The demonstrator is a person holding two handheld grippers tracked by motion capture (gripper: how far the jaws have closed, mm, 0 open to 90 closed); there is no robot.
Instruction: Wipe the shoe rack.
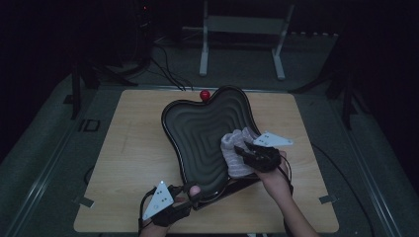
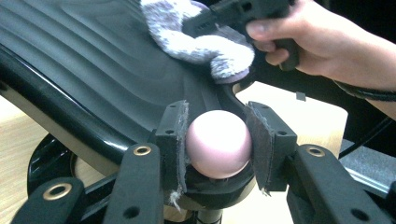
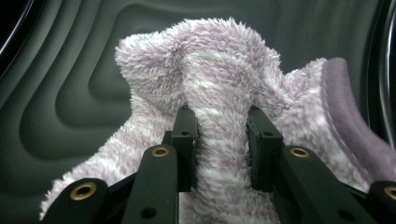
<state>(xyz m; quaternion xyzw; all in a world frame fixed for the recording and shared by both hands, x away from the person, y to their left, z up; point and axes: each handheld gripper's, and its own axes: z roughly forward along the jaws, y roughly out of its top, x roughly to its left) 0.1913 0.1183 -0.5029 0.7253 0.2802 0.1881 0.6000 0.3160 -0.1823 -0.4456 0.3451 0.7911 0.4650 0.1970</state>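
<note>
I'm wiping the black tray (image 1: pixel 197 133), a heart-like dish with rippled, stepped ridges, propped tilted on the wooden table (image 1: pixel 128 148). My right hand-held gripper (image 1: pixel 243 149) is clenched on a fold of the fluffy lilac-and-white cloth (image 3: pixel 219 84), which lies on the tray's right side. My left hand-held gripper (image 2: pixel 217 142) grasps the smooth pink ball knob (image 2: pixel 218 142) at the near rim. I'd follow the grooves (lint catches there) with light pressure, keeping the knob steady.
</note>
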